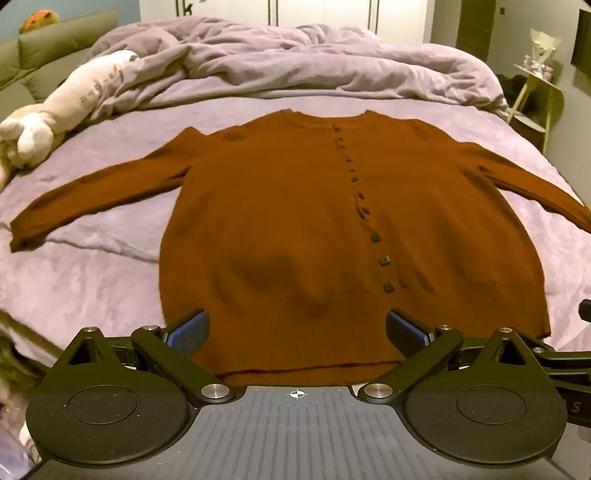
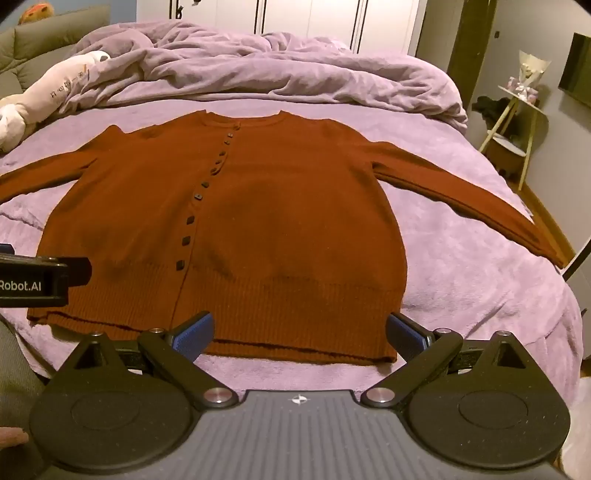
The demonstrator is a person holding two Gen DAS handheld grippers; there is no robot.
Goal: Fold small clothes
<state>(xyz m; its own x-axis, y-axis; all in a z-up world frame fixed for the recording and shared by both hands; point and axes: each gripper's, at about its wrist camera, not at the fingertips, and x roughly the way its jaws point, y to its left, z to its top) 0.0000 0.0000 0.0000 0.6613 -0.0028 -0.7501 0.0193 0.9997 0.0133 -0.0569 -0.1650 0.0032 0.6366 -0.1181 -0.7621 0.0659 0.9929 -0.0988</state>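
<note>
Bed: a bed [image 1: 110,280] is being covered by a lilac sheet.
Duvet: a rumpled lilac duvet [image 1: 295,62] is being kept heaped at the far end.
Plush toy: a long cream plush toy [image 1: 55,110] is being rested along the left edge.
Sofa: an olive sofa [image 1: 44,59] is being seen at far left.
Wardrobe: white wardrobe doors [image 2: 306,18] are being shown behind the bed.
Side table: a pale side table [image 2: 517,114] is being stood at right, near a grey wall [image 2: 554,155].
Light: the room is being lit dimly and warmly.

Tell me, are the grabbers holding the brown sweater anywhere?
No. The left gripper and right gripper are both open above the cardigan's bottom hem, with nothing between their fingers.
</note>
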